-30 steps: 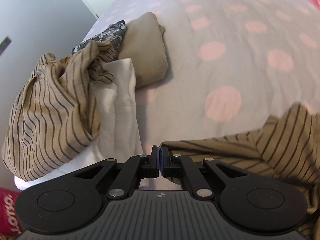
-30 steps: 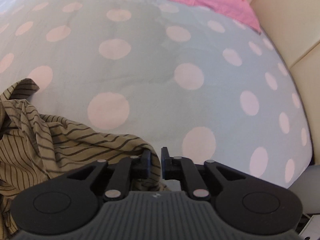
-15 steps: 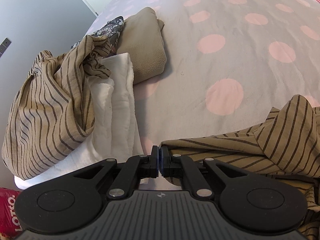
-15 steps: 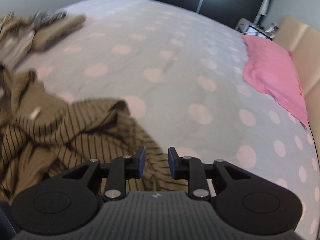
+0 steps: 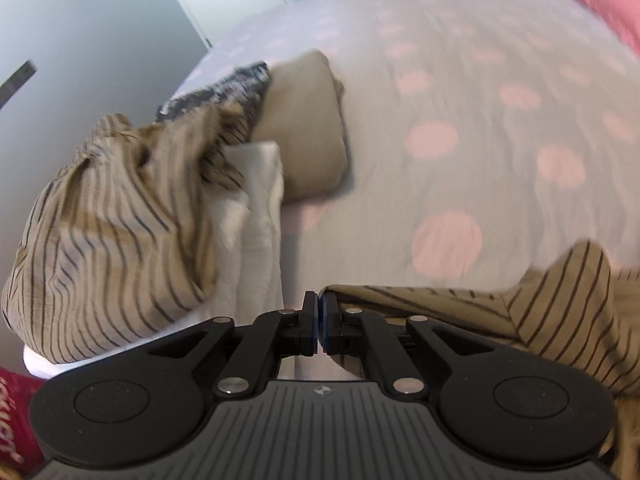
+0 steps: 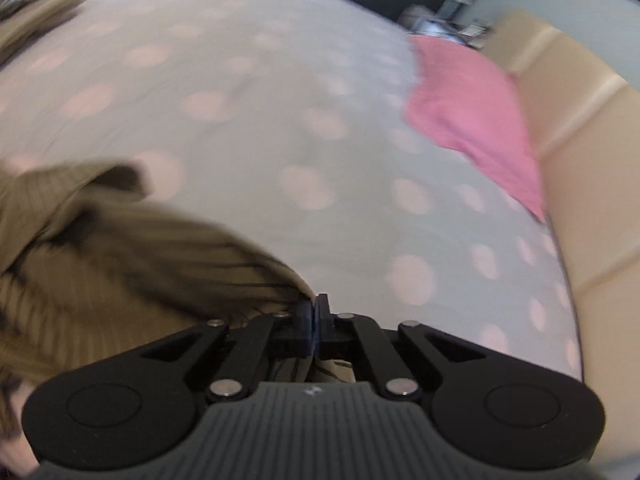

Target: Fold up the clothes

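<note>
A tan garment with dark stripes (image 5: 560, 304) hangs off the bed's near edge. My left gripper (image 5: 319, 304) is shut on its edge, the cloth trailing off to the right. In the right wrist view the same striped garment (image 6: 120, 264) fills the lower left, blurred by motion. My right gripper (image 6: 314, 306) is shut on another edge of it. A pile at the left holds a second striped garment (image 5: 108, 232), a folded white cloth (image 5: 256, 216), a folded tan cloth (image 5: 304, 128) and a dark patterned piece (image 5: 232, 88).
The bed (image 5: 460, 92) has a grey cover with pink dots. A pink pillow (image 6: 476, 120) lies by the beige headboard (image 6: 592, 184). A grey wall (image 5: 80, 40) stands left of the bed. A red item (image 5: 16, 420) shows at the lower left.
My right gripper was open half a second ago and has shut on the striped garment. Both views are blurred as the grippers move. The left gripper stays shut on the cloth.
</note>
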